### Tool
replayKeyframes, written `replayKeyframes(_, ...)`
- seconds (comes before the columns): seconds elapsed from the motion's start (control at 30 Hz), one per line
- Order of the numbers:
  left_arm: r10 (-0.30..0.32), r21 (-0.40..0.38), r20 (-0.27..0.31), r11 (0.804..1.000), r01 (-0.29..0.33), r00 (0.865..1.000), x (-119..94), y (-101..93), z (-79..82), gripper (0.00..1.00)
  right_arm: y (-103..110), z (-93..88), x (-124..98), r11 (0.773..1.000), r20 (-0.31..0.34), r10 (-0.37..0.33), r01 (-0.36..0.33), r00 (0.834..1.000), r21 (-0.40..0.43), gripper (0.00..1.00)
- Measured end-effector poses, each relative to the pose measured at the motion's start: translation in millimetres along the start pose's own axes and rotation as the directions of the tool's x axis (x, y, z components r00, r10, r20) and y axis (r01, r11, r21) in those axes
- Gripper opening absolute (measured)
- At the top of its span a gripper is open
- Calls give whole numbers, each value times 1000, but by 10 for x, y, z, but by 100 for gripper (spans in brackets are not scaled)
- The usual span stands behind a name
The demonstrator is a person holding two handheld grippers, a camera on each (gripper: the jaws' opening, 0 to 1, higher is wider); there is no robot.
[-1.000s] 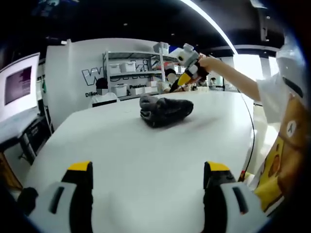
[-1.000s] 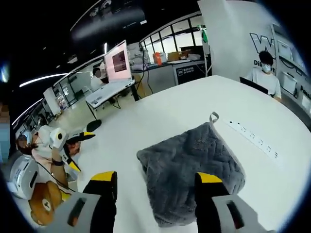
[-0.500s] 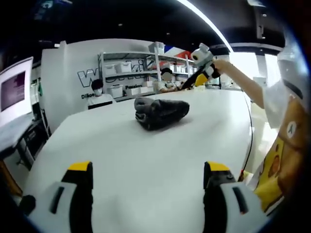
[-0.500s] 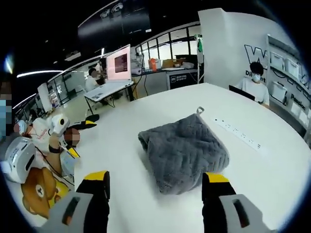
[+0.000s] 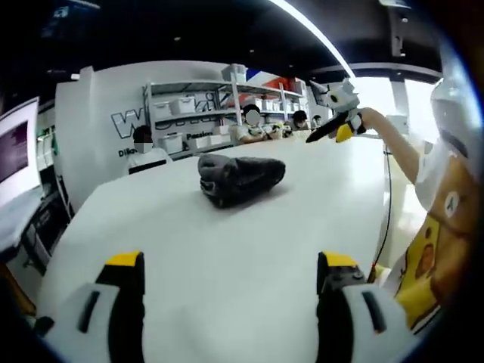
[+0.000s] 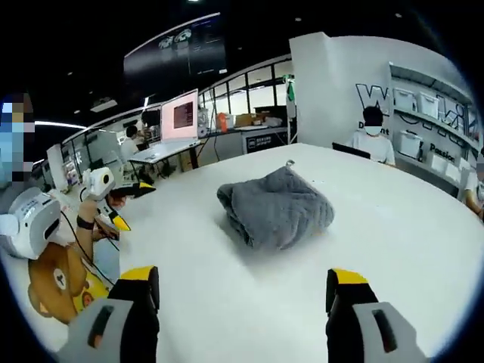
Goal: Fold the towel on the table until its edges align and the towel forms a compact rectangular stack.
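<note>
A dark grey towel lies folded into a thick, compact bundle on the white table. In the right gripper view the towel sits mid-table with a small hanging loop at its far corner. My left gripper stands open over bare table, well short of the towel. My right gripper is open too, with nothing between its jaws, a stretch back from the towel. The right gripper is also held up in a hand beyond the towel's right side. The left gripper hangs off the table's left edge.
People sit behind the table's far side, in front of shelves with white bins. A monitor stands on a desk beyond. A black cable runs along the table's right edge. A person's apron with a bear print is close by.
Both grippers have drawn back from the towel, so it looks smaller and farther off. The right gripper has swung up and away to the right. The towel has not moved.
</note>
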State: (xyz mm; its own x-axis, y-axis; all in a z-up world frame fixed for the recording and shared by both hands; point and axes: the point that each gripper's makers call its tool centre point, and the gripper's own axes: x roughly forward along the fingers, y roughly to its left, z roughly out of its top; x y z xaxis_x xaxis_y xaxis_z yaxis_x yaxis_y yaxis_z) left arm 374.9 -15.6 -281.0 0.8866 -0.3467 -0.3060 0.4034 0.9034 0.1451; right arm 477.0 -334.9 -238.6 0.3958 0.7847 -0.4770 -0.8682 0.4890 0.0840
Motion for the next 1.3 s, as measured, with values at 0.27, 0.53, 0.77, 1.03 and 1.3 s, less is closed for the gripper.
replayKeyframes(0.27, -15, 15, -12, 1000, 15, 1000, 38, -55, 33, 99, -38, -117, -269, 992, 134, -122, 116, 983, 55, 97)
replayKeyframes(0.53, -27, 12, -15, 1000, 27, 1000, 71, -59, 43, 99, 1, -339, -290, 981, 178, -175, 156, 968, 113, 99)
replayKeyframes(0.77, -30, 12, -19, 999, 31, 999, 97, -27, 48, 99, 47, -437, -255, 973, 188, -214, 192, 959, 129, 99)
replayKeyframes(1.03, -43, 0, -16, 999, 43, 999, 125, -16, 51, 99, 128, -548, -236, 967, 186, -245, 225, 951, 124, 100)
replayKeyframes(1.3, -42, -20, -16, 999, 42, 999, 154, -5, 17, 99, 76, -669, -167, 950, 187, -293, 263, 938, 168, 100)
